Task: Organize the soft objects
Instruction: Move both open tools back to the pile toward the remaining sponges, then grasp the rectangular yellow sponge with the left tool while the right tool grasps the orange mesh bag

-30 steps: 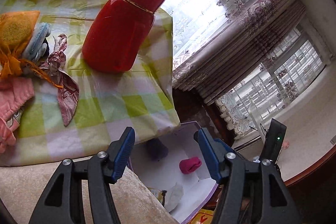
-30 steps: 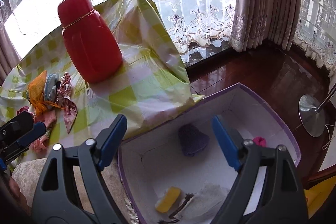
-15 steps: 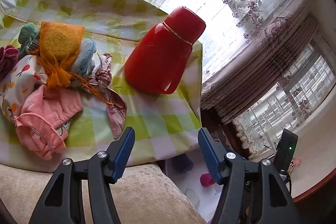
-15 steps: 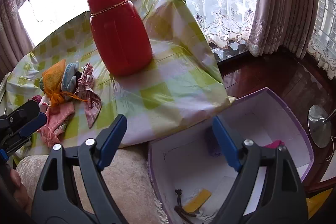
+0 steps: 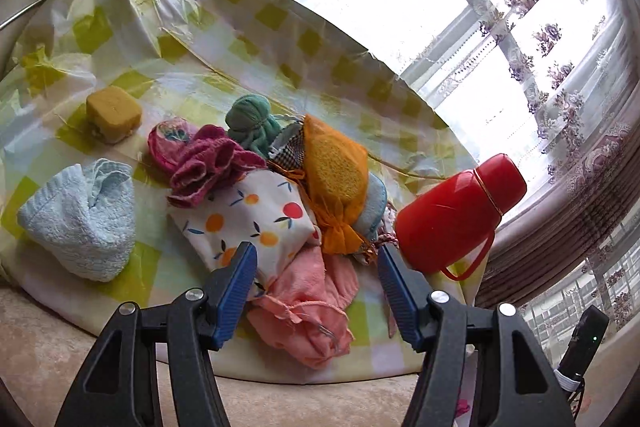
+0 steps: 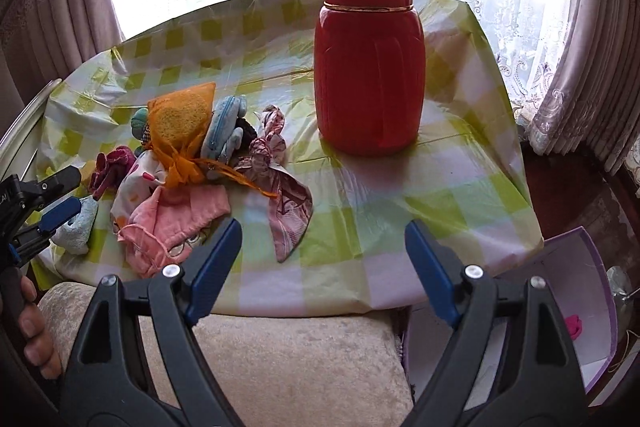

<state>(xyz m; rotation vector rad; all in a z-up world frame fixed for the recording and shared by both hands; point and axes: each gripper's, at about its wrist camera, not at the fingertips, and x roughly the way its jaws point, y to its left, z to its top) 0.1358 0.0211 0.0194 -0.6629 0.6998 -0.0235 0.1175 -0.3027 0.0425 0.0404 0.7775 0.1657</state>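
A heap of soft things lies on the checked cloth point(image 5: 168, 95): a pink pouch point(image 5: 308, 311), a fruit-print cloth point(image 5: 248, 223), a maroon knit piece point(image 5: 204, 167), an orange mesh bag with a sponge point(image 5: 336, 171), a teal piece point(image 5: 252, 123), a light blue towel point(image 5: 80, 219) and a yellow sponge point(image 5: 114, 113). My left gripper point(image 5: 316, 283) is open and empty, just short of the pink pouch. My right gripper point(image 6: 322, 259) is open and empty above the cloth's front edge. The heap point(image 6: 180, 163) is to its left, a patterned scarf point(image 6: 288, 203) nearer.
A tall red thermos point(image 6: 368, 67) stands on the cloth at the right; it also shows in the left wrist view point(image 5: 452, 211). A purple-edged white box point(image 6: 576, 307) with a pink item sits low at the right. Beige upholstery point(image 6: 296, 359) lies in front. Curtains hang behind.
Both grippers swung left, away from the box and toward the heap of soft things. The left gripper now faces the pink pouch closely. Both stayed open and empty.
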